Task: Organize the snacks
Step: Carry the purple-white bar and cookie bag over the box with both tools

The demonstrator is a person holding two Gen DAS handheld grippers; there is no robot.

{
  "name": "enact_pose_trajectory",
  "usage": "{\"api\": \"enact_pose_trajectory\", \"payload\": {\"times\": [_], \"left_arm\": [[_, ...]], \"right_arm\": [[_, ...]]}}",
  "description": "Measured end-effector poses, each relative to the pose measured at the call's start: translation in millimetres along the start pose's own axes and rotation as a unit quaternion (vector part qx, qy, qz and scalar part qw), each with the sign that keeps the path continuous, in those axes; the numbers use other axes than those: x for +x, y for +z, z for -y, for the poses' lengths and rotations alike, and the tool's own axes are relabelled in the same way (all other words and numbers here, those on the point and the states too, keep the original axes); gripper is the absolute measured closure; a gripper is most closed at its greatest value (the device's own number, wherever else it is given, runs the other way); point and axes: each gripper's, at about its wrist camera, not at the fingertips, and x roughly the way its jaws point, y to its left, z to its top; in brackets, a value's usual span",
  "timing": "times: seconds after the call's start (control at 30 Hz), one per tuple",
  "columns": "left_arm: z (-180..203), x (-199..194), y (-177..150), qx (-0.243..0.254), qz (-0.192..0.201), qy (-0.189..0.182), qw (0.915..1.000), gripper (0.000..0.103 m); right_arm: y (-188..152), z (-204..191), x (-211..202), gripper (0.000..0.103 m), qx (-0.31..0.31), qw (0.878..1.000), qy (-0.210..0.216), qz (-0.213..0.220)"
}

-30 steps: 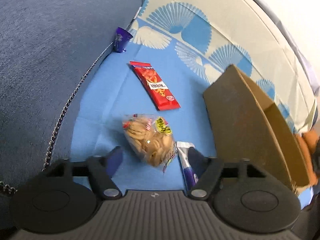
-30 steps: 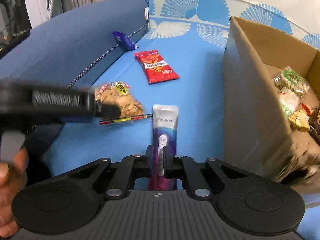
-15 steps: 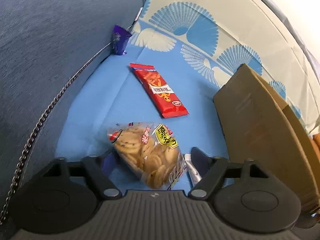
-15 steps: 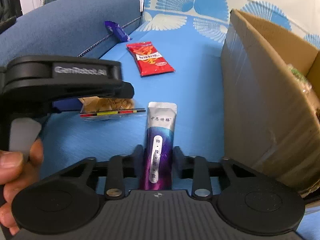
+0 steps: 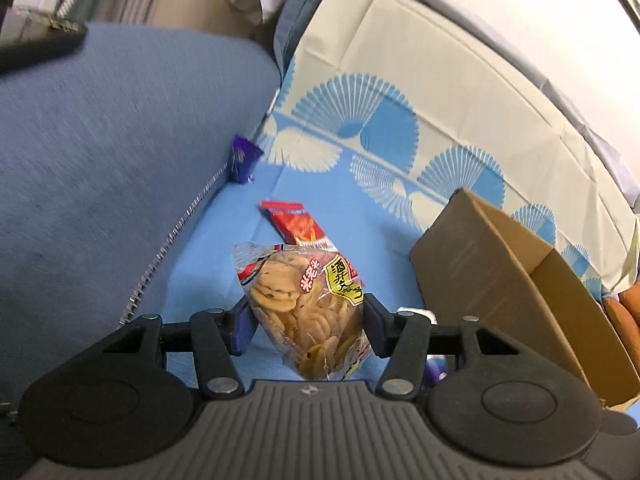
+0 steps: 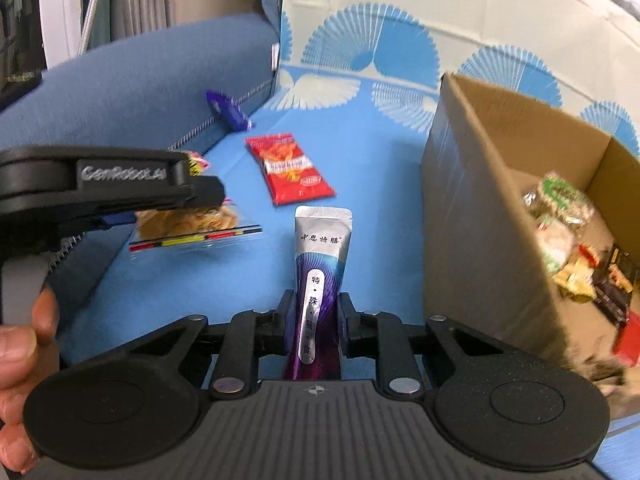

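Observation:
My left gripper [image 5: 306, 322] is shut on a clear bag of round crackers [image 5: 308, 304] and holds it off the blue sheet; the bag [image 6: 192, 224] and the left gripper [image 6: 120, 184] also show at the left of the right wrist view. My right gripper [image 6: 313, 320] is shut on a silver and purple sachet [image 6: 320, 276], which points forward. A red snack packet [image 6: 290, 168] and a small purple wrapper [image 6: 228, 110] lie on the sheet farther off. An open cardboard box [image 6: 472, 216] with several snacks inside stands to the right.
A blue sofa arm [image 5: 100, 168] with a stitched seam rises on the left. A cream and blue fan-patterned cloth [image 5: 400, 92] covers the backrest. The box wall [image 5: 480, 280] stands close to the right of both grippers. An orange object [image 5: 624, 312] lies beyond the box.
My left gripper closed on the cracker bag and lifted it off the sheet. My right gripper moved in around the sachet, closed on it and raised it.

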Motion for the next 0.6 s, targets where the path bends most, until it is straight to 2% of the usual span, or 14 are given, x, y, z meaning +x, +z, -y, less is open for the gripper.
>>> {"api": "enact_pose_trajectory", "payload": {"times": [0.23,0.4,0.6], "left_arm": [[-2.6,-29.6,4.9,-0.007,0.021,-0.002,0.9998,0.043],[-8.8,-46.8,5.0,-0.025,0.014,-0.007,0.9996,0.043],[1.8,-53.3,7.3,-0.012,0.001,0.005,0.9999,0.043]], "right_arm": [[9.2,5.0,-34.2,0.081,0.003,0.999,0.01,0.048],[17.3,12.8,-59.5,0.081,0.007,0.996,0.022,0.089],[31.0,34.0,-85.7,0.081,0.024,0.989,0.039,0.138]]}}
